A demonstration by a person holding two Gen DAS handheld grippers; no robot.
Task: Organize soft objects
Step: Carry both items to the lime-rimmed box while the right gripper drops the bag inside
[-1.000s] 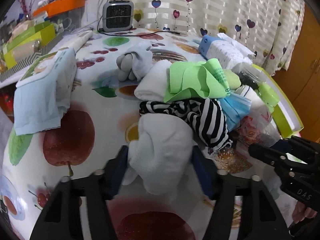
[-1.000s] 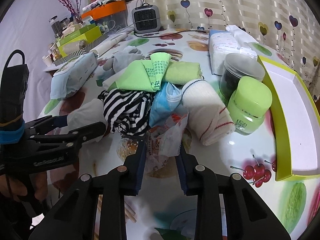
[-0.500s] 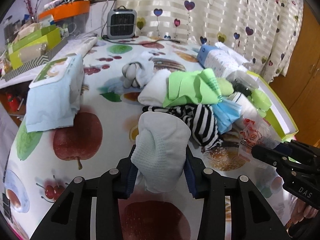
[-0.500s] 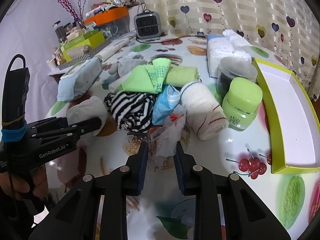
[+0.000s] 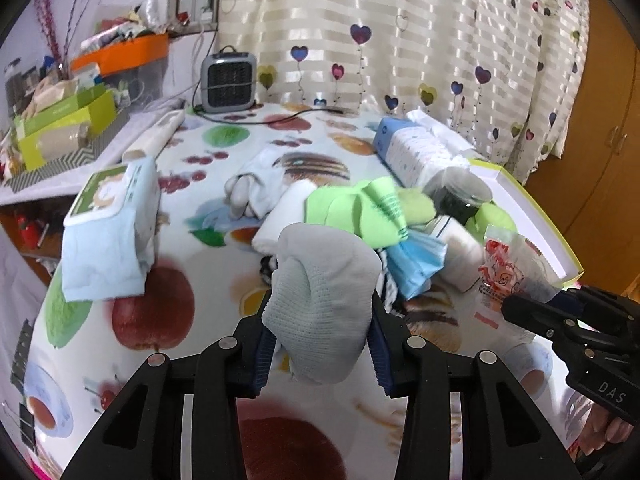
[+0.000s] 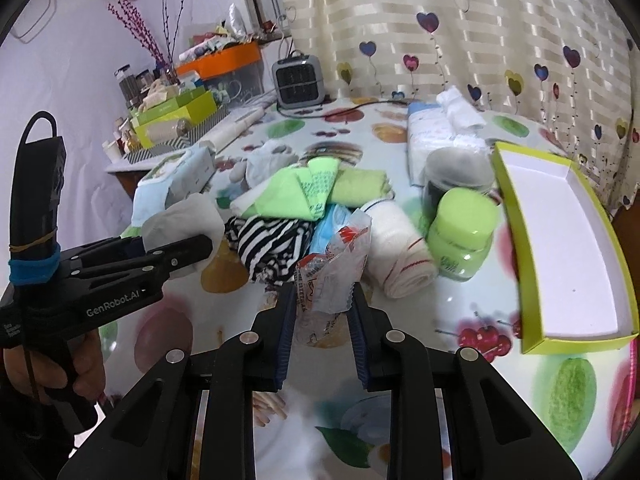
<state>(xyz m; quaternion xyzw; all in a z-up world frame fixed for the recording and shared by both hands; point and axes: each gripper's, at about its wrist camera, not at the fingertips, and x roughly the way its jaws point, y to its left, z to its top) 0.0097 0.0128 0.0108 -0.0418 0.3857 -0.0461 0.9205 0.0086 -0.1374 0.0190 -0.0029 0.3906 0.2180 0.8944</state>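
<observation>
My left gripper is shut on a white knitted sock and holds it clear of the fruit-print tablecloth. The same sock shows at the left in the right wrist view. My right gripper is shut on a crinkly clear plastic packet with red print, also lifted; that packet appears at the right of the left wrist view. Behind both lies a heap of soft things: a green cloth, a striped black-and-white garment, a blue face mask and a rolled white towel.
A yellow-green open box lies at the right, with a green-lidded jar and a dark jar beside it. A wet-wipes pack lies at the left, a tissue pack and a small grey heater farther back.
The left jaws closed on the white sock and raised it off the table. The right gripper lifted with the plastic packet in it. Both views have drawn back from the heap.
</observation>
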